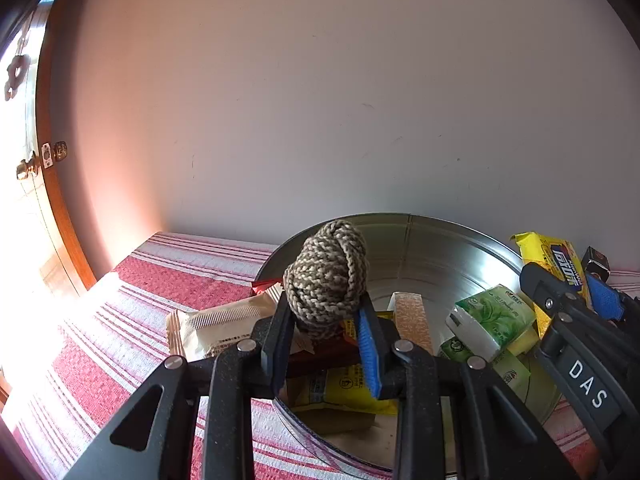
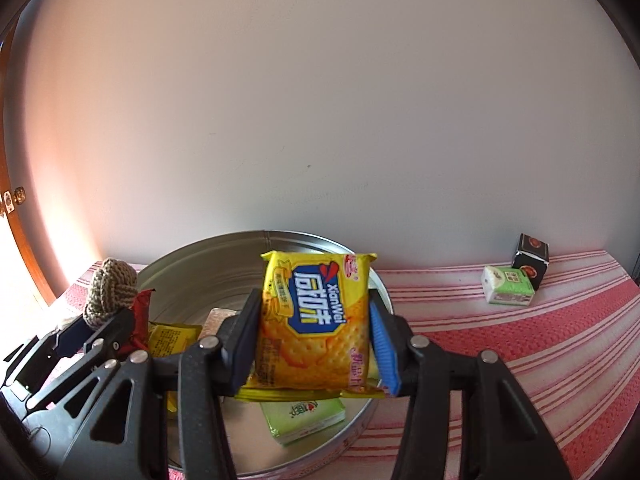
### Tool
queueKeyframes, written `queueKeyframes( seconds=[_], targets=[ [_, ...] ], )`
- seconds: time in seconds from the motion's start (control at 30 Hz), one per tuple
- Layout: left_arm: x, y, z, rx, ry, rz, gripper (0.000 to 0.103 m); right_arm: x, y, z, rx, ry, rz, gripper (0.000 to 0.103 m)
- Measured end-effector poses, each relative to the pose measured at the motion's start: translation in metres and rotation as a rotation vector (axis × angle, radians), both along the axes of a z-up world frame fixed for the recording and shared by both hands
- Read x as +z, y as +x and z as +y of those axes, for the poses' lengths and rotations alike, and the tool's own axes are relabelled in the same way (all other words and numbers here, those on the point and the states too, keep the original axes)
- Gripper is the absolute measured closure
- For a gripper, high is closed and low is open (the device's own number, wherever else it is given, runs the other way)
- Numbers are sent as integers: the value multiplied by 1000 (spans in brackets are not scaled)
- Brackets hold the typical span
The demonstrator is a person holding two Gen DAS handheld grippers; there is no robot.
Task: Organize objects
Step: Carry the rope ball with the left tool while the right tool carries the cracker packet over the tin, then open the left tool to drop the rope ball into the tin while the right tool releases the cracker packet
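Silver round tin (image 2: 180, 264) sits on the striped worktop (image 2: 520, 340), stuffed with snack packets plus two green tissue packs (image 1: 494, 320). Left tool (image 1: 326, 336) is clamped on one rope knot ball (image 1: 326, 276) over the tin's left rim. Right tool (image 2: 316, 344) grips one yellow cracker packet (image 2: 316, 320) above the tin. Off right: one more green tissue pack (image 2: 507, 290), one black box (image 2: 532, 258).

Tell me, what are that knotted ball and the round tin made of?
The ball looks like braided cord, beige and brown, matte; its woven strands show, probably cotton or nylon. The tin looks like thin sheet metal, silvery with a brushed sheen; its wall shows a seam and soft reflections.
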State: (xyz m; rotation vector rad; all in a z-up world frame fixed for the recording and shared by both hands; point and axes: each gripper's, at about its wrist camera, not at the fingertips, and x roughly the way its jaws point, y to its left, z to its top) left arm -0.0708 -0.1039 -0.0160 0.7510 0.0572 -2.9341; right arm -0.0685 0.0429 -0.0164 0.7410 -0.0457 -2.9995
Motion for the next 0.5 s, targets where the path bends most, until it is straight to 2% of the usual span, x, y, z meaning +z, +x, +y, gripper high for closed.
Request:
queueKeyframes(
  seconds=[0.27,0.5],
  targets=[
    [-4,-8,9,-25,-23,-16,71,-6,-14,-1,16,2,-44,52],
    [-9,-20,29,-61,-110,-17,71,-12,-33,4,25,-10,-85,52]
  ],
)
